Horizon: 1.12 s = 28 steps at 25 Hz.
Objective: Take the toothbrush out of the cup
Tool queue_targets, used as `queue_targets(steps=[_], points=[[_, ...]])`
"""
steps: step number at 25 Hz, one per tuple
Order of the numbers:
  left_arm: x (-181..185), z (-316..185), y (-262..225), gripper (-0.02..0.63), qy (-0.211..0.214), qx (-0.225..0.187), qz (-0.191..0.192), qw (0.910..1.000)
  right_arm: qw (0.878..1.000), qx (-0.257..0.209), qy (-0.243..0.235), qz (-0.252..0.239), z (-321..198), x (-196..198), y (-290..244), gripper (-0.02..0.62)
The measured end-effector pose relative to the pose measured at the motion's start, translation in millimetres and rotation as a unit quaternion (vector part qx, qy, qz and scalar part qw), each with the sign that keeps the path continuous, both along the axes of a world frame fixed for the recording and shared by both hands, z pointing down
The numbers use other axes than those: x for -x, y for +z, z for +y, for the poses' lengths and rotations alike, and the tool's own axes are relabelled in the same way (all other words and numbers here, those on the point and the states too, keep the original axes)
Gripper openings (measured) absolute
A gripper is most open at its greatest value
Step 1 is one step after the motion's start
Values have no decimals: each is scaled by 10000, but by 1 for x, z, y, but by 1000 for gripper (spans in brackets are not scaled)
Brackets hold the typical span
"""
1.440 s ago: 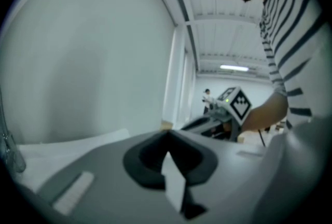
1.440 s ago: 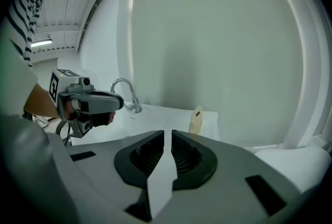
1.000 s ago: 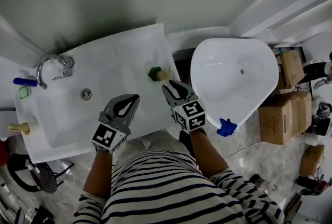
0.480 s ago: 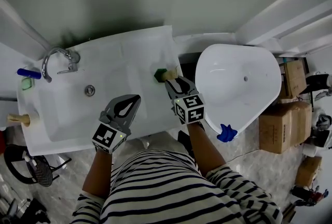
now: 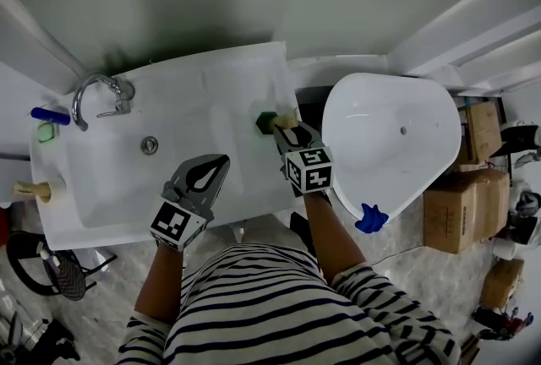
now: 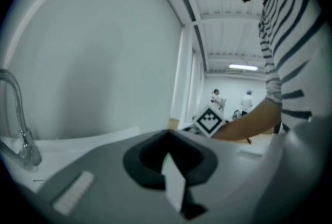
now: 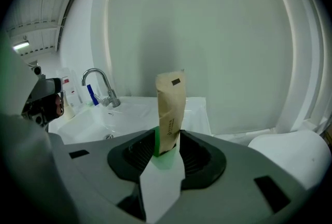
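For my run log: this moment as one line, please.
right gripper: fingers just opened, toothbrush in cup between them, ungripped | left gripper: shut, over sink

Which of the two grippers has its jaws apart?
The right gripper: its jaws have just been opening and stand wide, aimed at the paper-wrapped toothbrush in the green cup, nothing gripped. The left gripper is shut above the sink.
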State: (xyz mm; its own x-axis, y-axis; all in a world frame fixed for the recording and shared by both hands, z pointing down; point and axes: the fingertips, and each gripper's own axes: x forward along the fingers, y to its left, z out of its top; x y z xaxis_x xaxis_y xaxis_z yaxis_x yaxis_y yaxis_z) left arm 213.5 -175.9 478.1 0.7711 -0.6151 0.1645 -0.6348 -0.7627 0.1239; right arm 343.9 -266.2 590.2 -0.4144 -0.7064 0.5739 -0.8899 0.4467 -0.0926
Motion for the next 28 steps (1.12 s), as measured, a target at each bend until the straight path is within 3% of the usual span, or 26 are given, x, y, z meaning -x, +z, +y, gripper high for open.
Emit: queue_targets(steps=[5,13,28], points=[[4,1,0,8,-28,1,-41,10000,9999,-54,91,-41,-9,-1,-1,121],[12,2,0,8,-69,-18,-76,9999,9998,-159,105,34,-13,2,-4,49],[21,0,-1,8,-44,-45,-92,9999,9993,-365,20,46,-11,6,-31,40]])
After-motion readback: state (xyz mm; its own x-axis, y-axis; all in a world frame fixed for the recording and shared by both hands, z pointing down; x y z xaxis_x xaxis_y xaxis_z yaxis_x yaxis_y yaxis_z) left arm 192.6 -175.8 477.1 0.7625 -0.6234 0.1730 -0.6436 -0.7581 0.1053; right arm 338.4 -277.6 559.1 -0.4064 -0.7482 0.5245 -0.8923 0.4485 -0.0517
